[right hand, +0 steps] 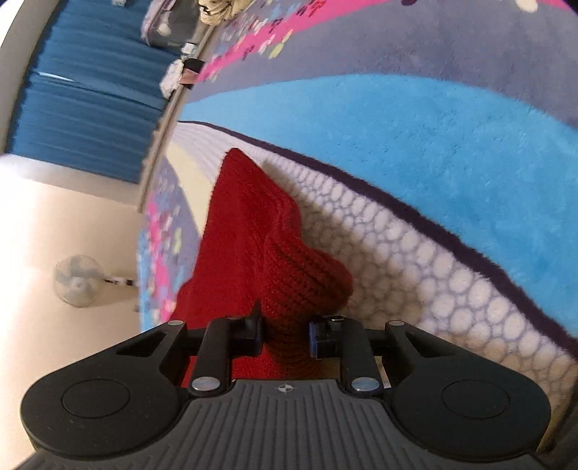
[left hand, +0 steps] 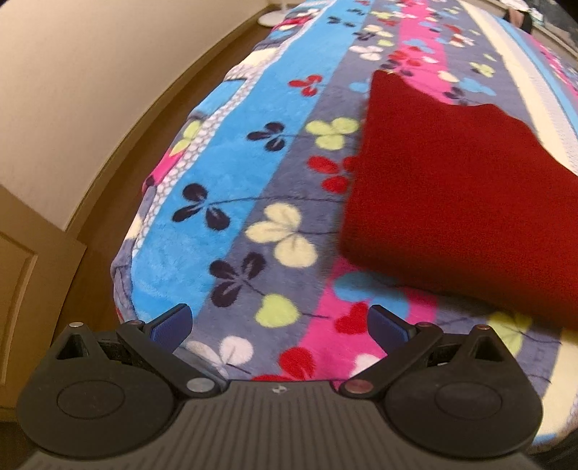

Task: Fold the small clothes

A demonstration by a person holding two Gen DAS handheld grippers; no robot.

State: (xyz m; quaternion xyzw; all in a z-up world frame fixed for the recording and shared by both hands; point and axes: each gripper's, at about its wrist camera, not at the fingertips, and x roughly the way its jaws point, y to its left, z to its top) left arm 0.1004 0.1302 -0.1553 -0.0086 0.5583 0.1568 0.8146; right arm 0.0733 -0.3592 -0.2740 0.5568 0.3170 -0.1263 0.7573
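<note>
A bed covered by a fleece blanket with blue, grey and pink stripes and a clover print fills both views. In the left wrist view a brown floor and cream wall run along the bed's left side, with a white fan base at the far end. The right wrist view shows blue curtains, a standing fan and small clutter past the bed's far edge, too blurred to name.

The red knitted garment lies on the blanket, right of the left gripper, whose jaws stand wide and empty over the blanket. The right gripper has its jaws narrowed, pinching a bunched edge of the red knitted garment, which stretches away from it across the bed.
</note>
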